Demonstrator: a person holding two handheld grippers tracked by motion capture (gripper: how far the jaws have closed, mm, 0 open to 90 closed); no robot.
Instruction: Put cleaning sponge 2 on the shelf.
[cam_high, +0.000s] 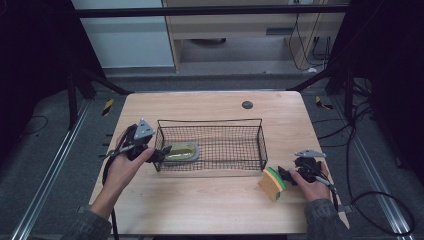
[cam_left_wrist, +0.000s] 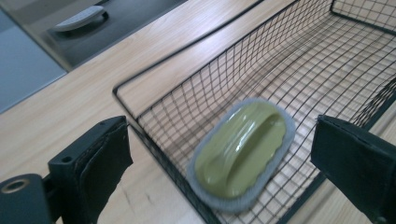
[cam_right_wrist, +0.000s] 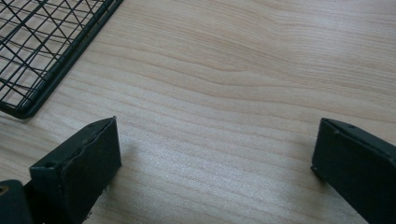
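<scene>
A black wire basket (cam_high: 210, 120) stands on the middle of the wooden table (cam_high: 200, 210). An olive-green scrubber with a grey rim (cam_high: 181, 151) lies flat inside its left end. My left gripper (cam_high: 162, 152) hangs open at that end. In the left gripper view the scrubber (cam_left_wrist: 240, 149) lies below and between the spread jaws of that gripper (cam_left_wrist: 219, 135), untouched, inside the basket (cam_left_wrist: 196, 88). A yellow sponge with a green top (cam_high: 272, 182) stands on edge right of the basket. My right gripper (cam_high: 286, 175) is just beside it. The right gripper (cam_right_wrist: 217, 135) is open over bare wood.
A small dark round disc (cam_high: 247, 104) sits near the table's far edge. A basket corner (cam_right_wrist: 46, 79) shows at the upper left of the right gripper view. Cables lie on the floor to the right of the table.
</scene>
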